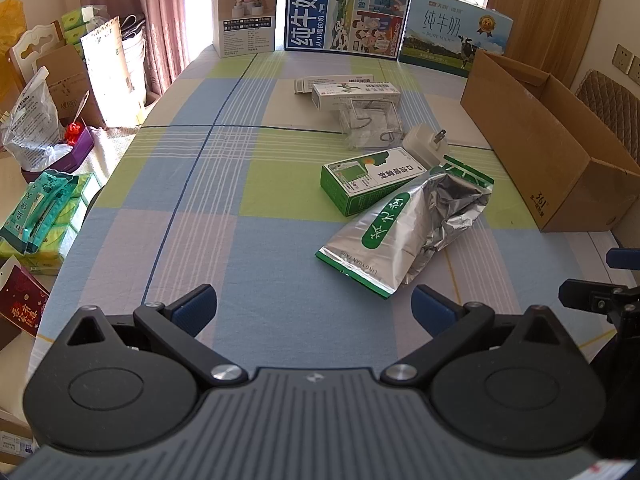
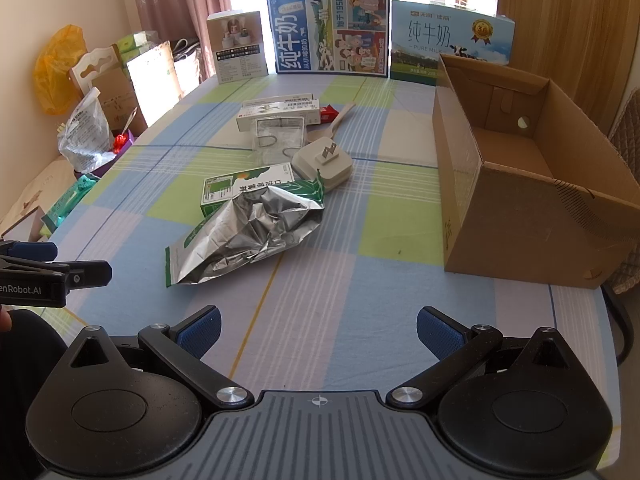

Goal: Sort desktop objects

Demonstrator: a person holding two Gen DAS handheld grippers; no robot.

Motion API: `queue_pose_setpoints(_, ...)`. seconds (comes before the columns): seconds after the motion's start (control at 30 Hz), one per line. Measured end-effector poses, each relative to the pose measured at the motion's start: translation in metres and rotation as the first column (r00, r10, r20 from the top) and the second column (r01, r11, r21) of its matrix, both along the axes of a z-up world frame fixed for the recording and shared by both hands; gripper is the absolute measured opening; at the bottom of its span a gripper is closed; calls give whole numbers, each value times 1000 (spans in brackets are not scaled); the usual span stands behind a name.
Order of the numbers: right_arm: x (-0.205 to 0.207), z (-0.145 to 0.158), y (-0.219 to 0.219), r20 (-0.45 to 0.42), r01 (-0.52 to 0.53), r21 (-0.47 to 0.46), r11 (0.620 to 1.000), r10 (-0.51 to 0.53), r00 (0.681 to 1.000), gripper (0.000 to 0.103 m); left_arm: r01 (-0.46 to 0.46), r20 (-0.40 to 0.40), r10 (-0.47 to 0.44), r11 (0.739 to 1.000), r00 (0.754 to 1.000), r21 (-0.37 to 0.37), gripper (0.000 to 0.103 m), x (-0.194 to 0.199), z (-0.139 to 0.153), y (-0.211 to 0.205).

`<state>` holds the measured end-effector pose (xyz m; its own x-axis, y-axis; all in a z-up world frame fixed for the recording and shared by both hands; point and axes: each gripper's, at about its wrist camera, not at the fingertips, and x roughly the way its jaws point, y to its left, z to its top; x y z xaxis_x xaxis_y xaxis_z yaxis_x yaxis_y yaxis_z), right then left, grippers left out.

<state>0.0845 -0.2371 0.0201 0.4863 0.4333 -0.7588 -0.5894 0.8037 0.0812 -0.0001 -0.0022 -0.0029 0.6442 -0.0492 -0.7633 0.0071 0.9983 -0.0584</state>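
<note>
A crumpled silver foil bag (image 1: pixel 404 232) (image 2: pixel 248 232) lies mid-table on the checked cloth. Behind it lie a green and white box (image 1: pixel 368 184) (image 2: pixel 240 190), a white plug adapter (image 1: pixel 426 142) (image 2: pixel 324 164), a clear packet with metal hooks (image 1: pixel 370 126) (image 2: pixel 278 134), and white flat boxes (image 1: pixel 354 94) (image 2: pixel 280 114). A wooden spoon (image 2: pixel 334 124) and a red packet (image 2: pixel 330 111) lie behind those. An open cardboard box (image 1: pixel 548 148) (image 2: pixel 532 184) stands on the right. My left gripper (image 1: pixel 314 308) and right gripper (image 2: pixel 318 330) are both open and empty, near the table's front edge.
Two milk cartons (image 1: pixel 348 10) (image 2: pixel 450 40) and a white box (image 1: pixel 244 16) stand along the far edge. Bags, tissue packs and boxes (image 1: pixel 52 128) crowd the floor on the left. A chair (image 1: pixel 608 104) stands behind the cardboard box.
</note>
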Motion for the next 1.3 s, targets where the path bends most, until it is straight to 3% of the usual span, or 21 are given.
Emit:
queue_pose_setpoints(0.1,0,0,0,0,0,0,1000,0,1000,101,0,0,0,1000,1000,1,102,0,0,0)
queue_pose_setpoints(0.17,-1,0,0,0,0,-1,1000,0,1000,101,-202,0,202,979,979,4,102,0,0,0)
queue_pose_setpoints(1.3,1,0,-4,1,-3,-22,1000,3,1000,101,-221,-4,221,975,975,-3,102,1,-3,-1)
